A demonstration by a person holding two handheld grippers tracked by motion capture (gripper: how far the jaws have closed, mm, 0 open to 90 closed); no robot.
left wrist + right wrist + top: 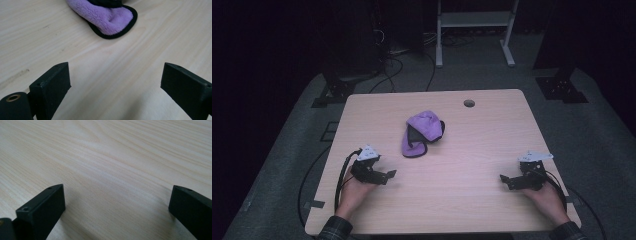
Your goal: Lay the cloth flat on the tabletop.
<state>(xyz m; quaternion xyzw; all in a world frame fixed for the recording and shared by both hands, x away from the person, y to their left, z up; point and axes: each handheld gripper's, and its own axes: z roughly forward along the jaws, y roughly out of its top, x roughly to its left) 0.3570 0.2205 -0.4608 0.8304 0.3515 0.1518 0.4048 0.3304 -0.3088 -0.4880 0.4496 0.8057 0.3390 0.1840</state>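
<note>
- I see the purple cloth (pixel 423 133) lying bunched up on the table (pixel 472 145), near the middle and toward the far side.
- My left gripper (pixel 388 175) rests on the table, near the cloth but not touching it. Its jaws are wide open and hold nothing.
- My right gripper (pixel 505 180) rests well apart from the cloth. Its jaws are wide open too, with bare table between them.

left claw (pixel 388 174): black, grey plate, black cable | right claw (pixel 505 179): same | sleeves: plaid
</note>
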